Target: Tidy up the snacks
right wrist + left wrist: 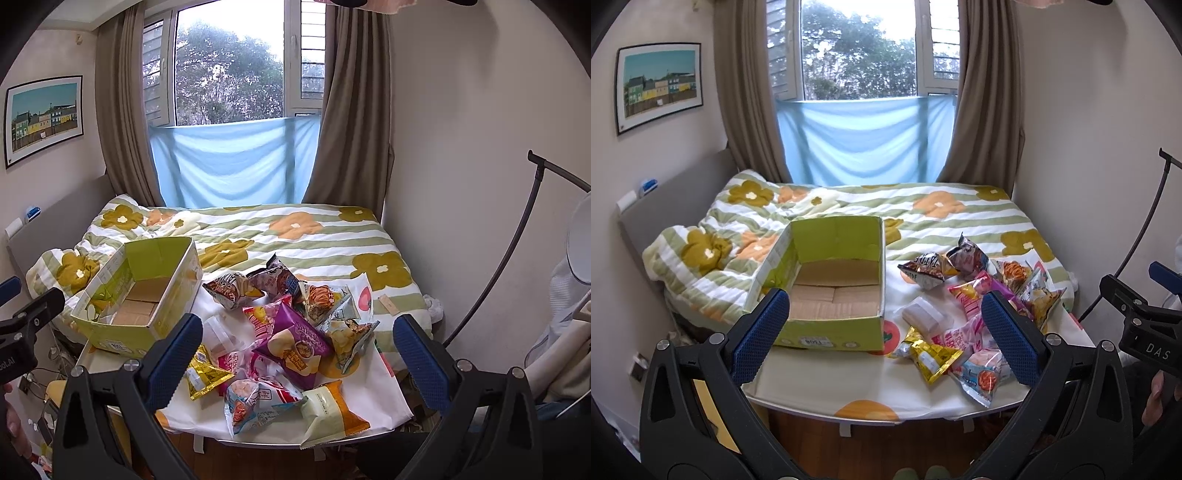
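The left gripper (884, 334) has glossy black triangular arms with teardrop cut-outs, silver round screws at the pivots, and blue fingers (759, 336) with dimpled pads. The right gripper (297, 358) is built the same; its body at the left view's right edge carries white "DAS" lettering.

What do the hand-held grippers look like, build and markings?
Both match: left hand-held gripper and right hand-held gripper have black triangular-cutout frames with silver bolts and blue dimpled finger pads. Seen from the left wrist camera, the right one's body carries white "DAS" lettering.
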### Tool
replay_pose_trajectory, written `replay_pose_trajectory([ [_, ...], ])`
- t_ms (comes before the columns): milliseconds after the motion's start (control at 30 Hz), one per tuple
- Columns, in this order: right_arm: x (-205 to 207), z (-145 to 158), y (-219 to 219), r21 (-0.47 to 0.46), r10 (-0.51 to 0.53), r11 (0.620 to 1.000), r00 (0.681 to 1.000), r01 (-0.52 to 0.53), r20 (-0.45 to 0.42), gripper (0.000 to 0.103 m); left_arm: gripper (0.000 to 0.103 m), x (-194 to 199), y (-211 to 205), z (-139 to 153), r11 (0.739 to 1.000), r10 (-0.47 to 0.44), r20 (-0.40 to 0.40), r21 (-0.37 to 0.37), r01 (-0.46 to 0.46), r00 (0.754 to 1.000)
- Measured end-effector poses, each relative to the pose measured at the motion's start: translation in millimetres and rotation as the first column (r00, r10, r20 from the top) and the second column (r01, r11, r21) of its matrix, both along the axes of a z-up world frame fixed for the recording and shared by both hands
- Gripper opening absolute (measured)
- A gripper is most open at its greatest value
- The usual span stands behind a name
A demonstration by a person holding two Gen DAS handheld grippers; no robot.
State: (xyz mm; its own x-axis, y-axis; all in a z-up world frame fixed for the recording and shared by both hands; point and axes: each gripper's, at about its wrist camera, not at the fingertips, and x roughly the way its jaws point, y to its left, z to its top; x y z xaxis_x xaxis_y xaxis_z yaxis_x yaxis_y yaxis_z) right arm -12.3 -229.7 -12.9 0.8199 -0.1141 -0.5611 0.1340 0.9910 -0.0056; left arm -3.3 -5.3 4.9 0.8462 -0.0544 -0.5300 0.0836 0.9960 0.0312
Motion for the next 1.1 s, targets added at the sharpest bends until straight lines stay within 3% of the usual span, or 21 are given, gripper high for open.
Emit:
replay_pose_trajectory([
  [700, 0.7, 0.2, -0.7, 0.0, 0.001, 1.0, 1.0, -0.001, 0.0, 0.103, 0.103, 1.3, -1.3, -2.1, 1.0, -0.015, -0.012, -0.014, 0.015, 1.0],
  [900, 0.2, -4.6, -14.0, 0.025, -0.013, 1.0, 1.0, 0.014, -0.028, 0.103, 0.103, 18.0, -11.5, -16.0, 0.997, -0.077, -0.099, -0.018, 0.075, 0.992],
  [1100, 6.9, -35.7, -33.1, 0.022, -0.037, 0.999, 0.991, 0.04, -0.126, 0.103, 0.103, 40.1, -35.5, -65.5, 0.973, -0.23, -0.245, -0.082, 0.216, 0.942],
])
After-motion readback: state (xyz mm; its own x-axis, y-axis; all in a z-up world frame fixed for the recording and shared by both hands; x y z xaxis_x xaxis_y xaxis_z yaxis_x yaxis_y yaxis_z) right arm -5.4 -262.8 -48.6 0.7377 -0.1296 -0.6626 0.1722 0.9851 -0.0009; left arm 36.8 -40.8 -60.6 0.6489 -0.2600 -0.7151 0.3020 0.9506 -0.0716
